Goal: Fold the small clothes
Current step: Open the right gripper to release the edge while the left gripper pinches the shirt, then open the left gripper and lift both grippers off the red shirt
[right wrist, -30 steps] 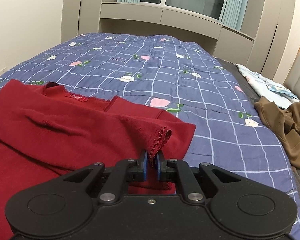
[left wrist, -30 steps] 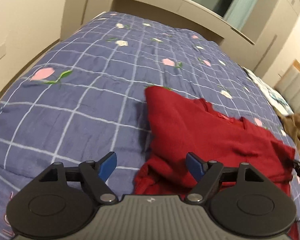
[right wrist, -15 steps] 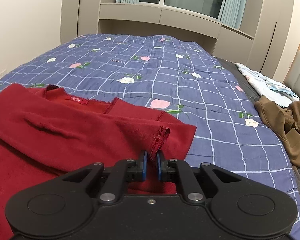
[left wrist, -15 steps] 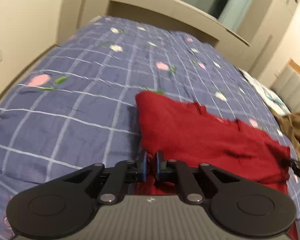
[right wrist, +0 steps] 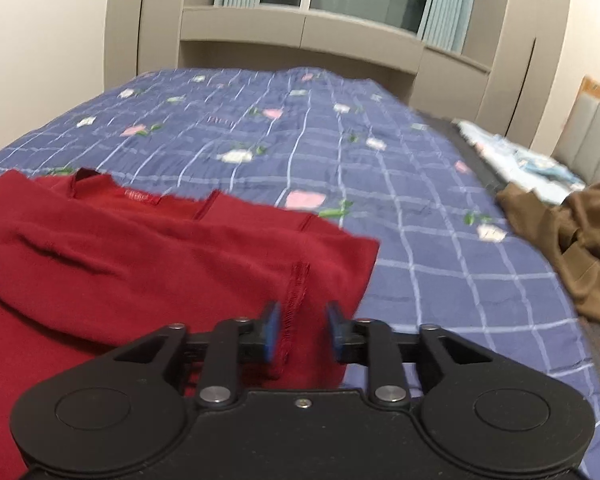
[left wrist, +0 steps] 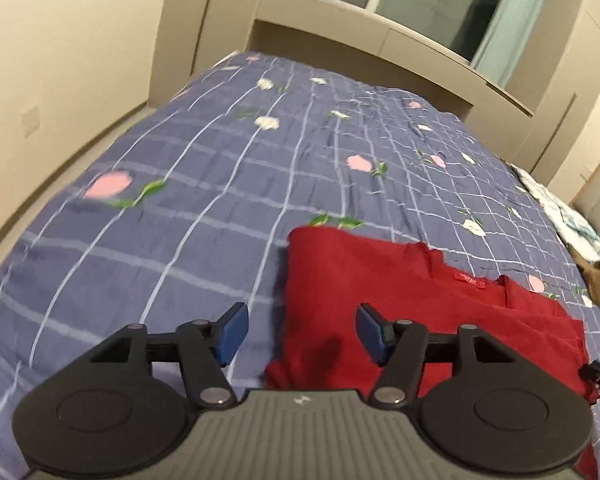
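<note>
A dark red shirt (left wrist: 380,280) lies on the blue checked bedspread (left wrist: 204,184), folded over itself, its collar label facing up. My left gripper (left wrist: 298,334) is open, its jaws astride the shirt's left folded edge, holding nothing. In the right wrist view the shirt (right wrist: 140,252) fills the lower left. My right gripper (right wrist: 302,330) is open over the shirt's right edge, with a stitched hem lying between the blue pads (right wrist: 270,330).
A brown garment (right wrist: 572,236) and light blue clothes (right wrist: 516,160) lie at the bed's right side. A wall runs along the left (left wrist: 60,72). Grey cabinets and a window stand beyond the far end of the bed (right wrist: 340,36).
Both grippers have opened and let go of the shirt. The left one had shut on the shirt's edge half a second ago. The shirt now lies flatter on the bed.
</note>
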The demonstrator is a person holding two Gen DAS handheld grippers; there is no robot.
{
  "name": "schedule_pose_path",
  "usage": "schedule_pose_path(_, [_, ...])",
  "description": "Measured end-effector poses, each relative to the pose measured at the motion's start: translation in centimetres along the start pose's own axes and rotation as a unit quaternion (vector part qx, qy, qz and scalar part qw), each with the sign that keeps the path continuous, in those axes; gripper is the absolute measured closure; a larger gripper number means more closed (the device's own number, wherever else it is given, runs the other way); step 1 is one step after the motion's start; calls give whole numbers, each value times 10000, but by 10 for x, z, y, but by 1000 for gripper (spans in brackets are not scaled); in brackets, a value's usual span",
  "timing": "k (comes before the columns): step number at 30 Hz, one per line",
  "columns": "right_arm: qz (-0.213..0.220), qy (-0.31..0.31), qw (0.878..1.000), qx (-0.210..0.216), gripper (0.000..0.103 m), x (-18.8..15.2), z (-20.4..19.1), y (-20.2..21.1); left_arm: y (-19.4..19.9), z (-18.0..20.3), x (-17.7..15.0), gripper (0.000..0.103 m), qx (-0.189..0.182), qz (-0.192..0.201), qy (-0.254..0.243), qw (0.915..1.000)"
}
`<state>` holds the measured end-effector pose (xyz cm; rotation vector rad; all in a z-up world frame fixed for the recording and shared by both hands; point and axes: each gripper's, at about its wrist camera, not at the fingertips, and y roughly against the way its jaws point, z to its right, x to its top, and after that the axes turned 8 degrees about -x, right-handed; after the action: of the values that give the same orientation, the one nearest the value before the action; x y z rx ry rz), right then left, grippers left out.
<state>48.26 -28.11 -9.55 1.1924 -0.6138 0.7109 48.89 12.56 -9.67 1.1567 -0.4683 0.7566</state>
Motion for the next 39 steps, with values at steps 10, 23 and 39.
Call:
schedule_pose_path(10, [-9,717,9974,-26,42,0,-23,-28,-63,11,-3,39,532,-496,-159,9972])
schedule_pose_path(23, [195,390,9990,-131,37,-19,-1,6,6,-23,-20,36,225,-143,259,9993])
schedule_pose_path(39, [-226,28,9997,-111,28,-28,3,-13,-12,-30,-34,103,783,-604,421,9942])
